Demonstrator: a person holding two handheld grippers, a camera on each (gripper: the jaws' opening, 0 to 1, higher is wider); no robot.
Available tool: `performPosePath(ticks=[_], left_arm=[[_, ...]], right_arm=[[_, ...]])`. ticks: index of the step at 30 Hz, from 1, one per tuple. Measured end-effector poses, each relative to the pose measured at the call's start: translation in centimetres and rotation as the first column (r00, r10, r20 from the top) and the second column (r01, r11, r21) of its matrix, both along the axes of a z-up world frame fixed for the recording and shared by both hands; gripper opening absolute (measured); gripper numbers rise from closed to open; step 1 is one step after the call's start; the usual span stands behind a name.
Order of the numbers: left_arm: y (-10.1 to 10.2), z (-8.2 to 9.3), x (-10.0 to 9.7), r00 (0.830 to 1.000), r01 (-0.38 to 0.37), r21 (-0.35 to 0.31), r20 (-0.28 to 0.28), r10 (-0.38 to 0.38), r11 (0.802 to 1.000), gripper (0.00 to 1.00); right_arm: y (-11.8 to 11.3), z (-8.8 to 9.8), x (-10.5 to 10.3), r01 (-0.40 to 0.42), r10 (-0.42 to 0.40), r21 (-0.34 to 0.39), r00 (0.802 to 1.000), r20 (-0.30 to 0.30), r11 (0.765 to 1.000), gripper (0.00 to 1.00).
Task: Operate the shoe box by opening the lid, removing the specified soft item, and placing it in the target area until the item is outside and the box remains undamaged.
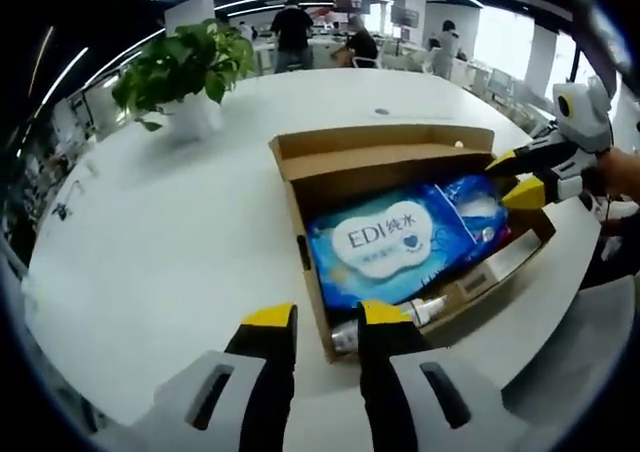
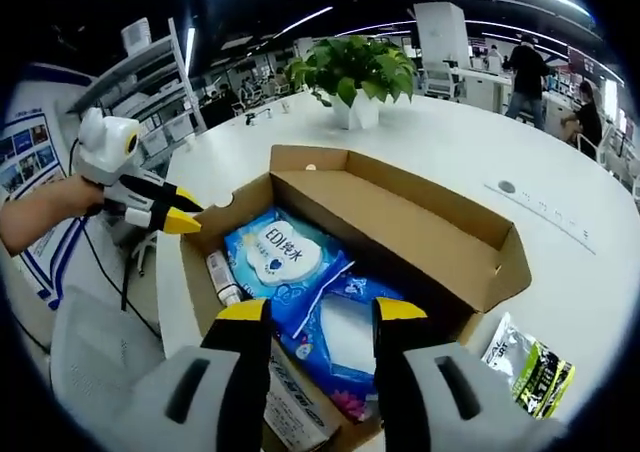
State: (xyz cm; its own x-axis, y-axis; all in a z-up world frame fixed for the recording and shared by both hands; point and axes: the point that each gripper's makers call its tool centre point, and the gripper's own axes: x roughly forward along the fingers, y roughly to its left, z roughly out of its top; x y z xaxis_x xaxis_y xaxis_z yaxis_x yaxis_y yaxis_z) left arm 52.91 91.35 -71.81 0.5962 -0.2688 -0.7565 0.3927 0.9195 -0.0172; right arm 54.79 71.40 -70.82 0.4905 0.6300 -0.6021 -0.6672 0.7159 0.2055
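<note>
The brown shoe box (image 1: 312, 272) lies on the white table with its lid (image 1: 385, 150) folded back. Inside is a blue soft wipes pack (image 1: 385, 242) with a white label, and a second blue pack (image 1: 475, 207) beside it. My left gripper (image 1: 328, 317) is open just before the box's near wall. My right gripper (image 1: 515, 177) hangs open over the second pack at the box's right end. In the right gripper view, that gripper (image 2: 322, 312) stands open above the second pack (image 2: 345, 337), with the labelled pack (image 2: 275, 252) beyond it. The left gripper (image 2: 185, 210) sits by the box's far corner.
A small bottle (image 2: 222, 277) and a white carton (image 1: 500, 267) also lie in the box. A green and silver packet (image 2: 530, 372) rests on the table (image 2: 580, 222) beside the box. A potted plant (image 1: 185, 72) stands farther back. Several people are at desks behind.
</note>
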Motion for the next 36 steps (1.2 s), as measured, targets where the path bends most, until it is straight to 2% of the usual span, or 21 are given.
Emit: performPosePath(ticks=[5, 11, 17, 26, 36], left_arm=[[0.6, -0.7, -0.2, 0.999, -0.024, 0.000, -0.024, 0.024, 1.000, 0.10], [0.1, -0.8, -0.3, 0.999, -0.033, -0.047, -0.044, 0.031, 0.998, 0.04], [0.1, -0.9, -0.2, 0.998, -0.036, -0.041, -0.045, 0.034, 0.999, 0.04], [0.0, -0.8, -0.4, 0.998, -0.039, -0.041, -0.045, 0.037, 0.998, 0.03], [0.0, -0.9, -0.4, 0.998, -0.055, -0.057, -0.043, 0.052, 0.997, 0.03]], right_arm=[[1.1, -0.8, 0.7, -0.014, 0.014, -0.002, 1.000, -0.011, 1.000, 0.36], [2.1, -1.7, 1.3, -0.031, 0.031, -0.009, 0.999, -0.022, 0.999, 0.34], [2.9, -2.6, 1.9, -0.041, 0.040, -0.014, 0.999, -0.032, 0.999, 0.30], [4.1, -4.3, 2.1, -0.044, 0.041, -0.026, 0.994, -0.098, 0.999, 0.28], [4.1, -5.6, 2.9, 0.023, -0.030, -0.040, 0.985, -0.170, 0.999, 0.22]])
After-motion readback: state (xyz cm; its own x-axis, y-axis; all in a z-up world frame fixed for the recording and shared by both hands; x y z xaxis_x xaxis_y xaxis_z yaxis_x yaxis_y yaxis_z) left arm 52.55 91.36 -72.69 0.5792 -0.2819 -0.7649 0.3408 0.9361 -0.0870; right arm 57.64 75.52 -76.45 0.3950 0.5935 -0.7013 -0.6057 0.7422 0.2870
